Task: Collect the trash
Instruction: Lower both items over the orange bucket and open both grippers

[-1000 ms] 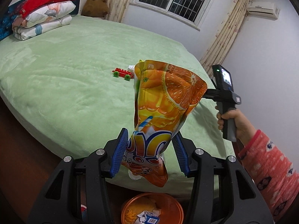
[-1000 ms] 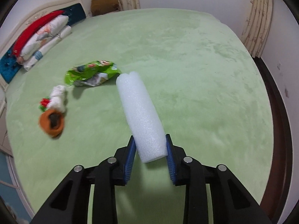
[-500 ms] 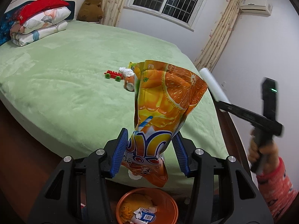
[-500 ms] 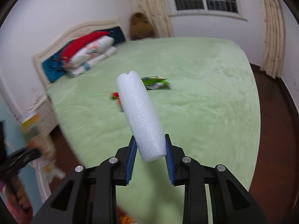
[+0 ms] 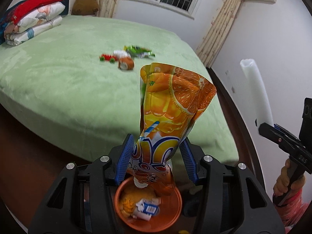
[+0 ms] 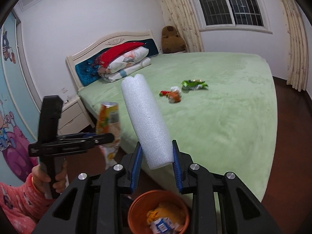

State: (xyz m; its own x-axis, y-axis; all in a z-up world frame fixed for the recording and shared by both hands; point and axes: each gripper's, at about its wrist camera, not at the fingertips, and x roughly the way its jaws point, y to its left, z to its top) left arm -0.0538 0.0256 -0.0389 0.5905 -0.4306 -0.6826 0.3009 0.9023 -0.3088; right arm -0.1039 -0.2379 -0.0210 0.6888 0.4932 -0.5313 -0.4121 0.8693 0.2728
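Juice pouch (image 5: 171, 117) clamped upright in left tool (image 5: 158, 157) over orange bin (image 5: 171, 220); right tool (image 6: 156, 163) clamps foam tube (image 6: 146, 120) alongside.

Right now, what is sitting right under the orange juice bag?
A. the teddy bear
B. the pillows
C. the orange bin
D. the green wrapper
C. In the left wrist view the juice bag, pinched in the left tool, hangs over the orange bin on the floor; the green wrapper lies far off on the bed.
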